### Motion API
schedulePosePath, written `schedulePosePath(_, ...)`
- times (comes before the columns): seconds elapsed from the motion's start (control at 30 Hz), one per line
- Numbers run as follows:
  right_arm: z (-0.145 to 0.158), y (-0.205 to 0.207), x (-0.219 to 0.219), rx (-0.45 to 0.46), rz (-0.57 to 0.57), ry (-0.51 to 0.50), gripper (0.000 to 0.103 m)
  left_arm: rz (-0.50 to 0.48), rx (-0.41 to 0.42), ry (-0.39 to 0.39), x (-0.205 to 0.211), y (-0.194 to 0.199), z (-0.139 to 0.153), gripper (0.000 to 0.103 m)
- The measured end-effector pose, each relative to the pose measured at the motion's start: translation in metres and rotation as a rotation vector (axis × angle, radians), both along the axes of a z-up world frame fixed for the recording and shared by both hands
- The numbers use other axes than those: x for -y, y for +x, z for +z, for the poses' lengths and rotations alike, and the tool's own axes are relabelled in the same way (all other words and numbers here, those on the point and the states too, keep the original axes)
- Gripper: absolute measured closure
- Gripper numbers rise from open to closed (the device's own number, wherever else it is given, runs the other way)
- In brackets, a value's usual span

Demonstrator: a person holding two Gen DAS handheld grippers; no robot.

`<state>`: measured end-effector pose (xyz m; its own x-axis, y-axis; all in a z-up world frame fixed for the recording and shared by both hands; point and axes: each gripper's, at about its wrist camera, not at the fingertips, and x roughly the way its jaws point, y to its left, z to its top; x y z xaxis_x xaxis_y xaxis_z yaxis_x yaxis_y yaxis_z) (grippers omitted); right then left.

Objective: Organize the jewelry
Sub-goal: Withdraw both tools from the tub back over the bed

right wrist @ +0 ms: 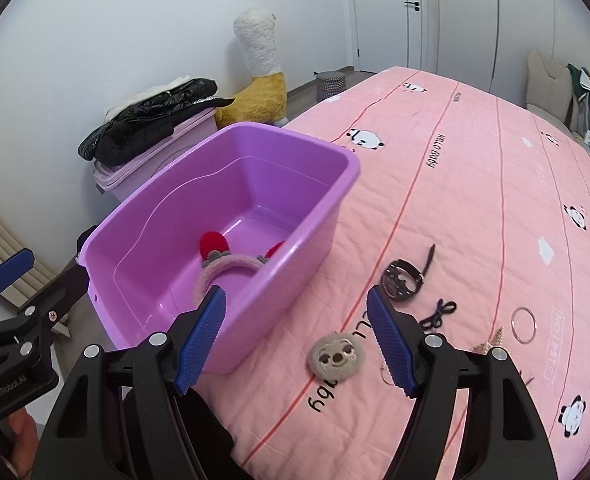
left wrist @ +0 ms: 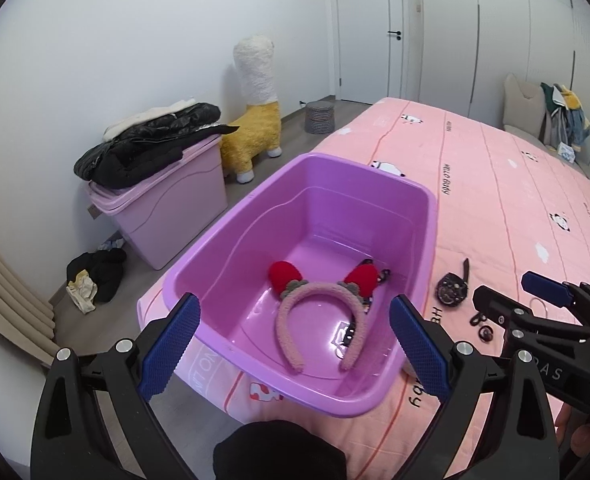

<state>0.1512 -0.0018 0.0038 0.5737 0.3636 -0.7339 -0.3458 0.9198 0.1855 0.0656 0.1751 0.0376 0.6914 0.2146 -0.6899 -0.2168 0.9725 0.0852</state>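
A purple plastic bin [left wrist: 427, 216] [right wrist: 335, 192] sits on the pink bed. Inside lies a pink fuzzy headband with red ears [left wrist: 319, 312] [right wrist: 223, 268] and a small dark item [left wrist: 349, 332]. My left gripper [left wrist: 295, 348] is open and empty above the bin's near rim. My right gripper [right wrist: 297, 340] is open and empty over the bed, right of the bin. Between its fingers lies a round beige sloth-face piece [right wrist: 337, 356]. Beyond it lie a dark watch [right wrist: 401, 280] [left wrist: 451, 288], a black cord piece [right wrist: 437, 314], a thin ring [right wrist: 523, 325] and a gold item [right wrist: 491, 342].
A lidded pink storage box [left wrist: 167, 200] with a black jacket [left wrist: 147, 144] on it stands on the floor left of the bed, next to a yellow alpaca toy [left wrist: 255, 112]. Clothes lie on the floor [left wrist: 95, 276]. A chair with clothes [right wrist: 567, 92] is at far right.
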Motion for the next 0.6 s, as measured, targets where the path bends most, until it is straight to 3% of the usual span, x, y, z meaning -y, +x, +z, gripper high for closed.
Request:
schedulePosePath(0.27,-0.011,-0.043,0.070,-0.010,-0.109,0.037,0.033,-0.097,-0.015,-0.021,0.051,-0.015,-0.009,0.009)
schedulePosePath(0.6,-0.067,-0.104,0.177,-0.099,-0.326,0.064,0.033,-0.217,-0.104,-0.075,0.106,-0.034,-0.053,0.009)
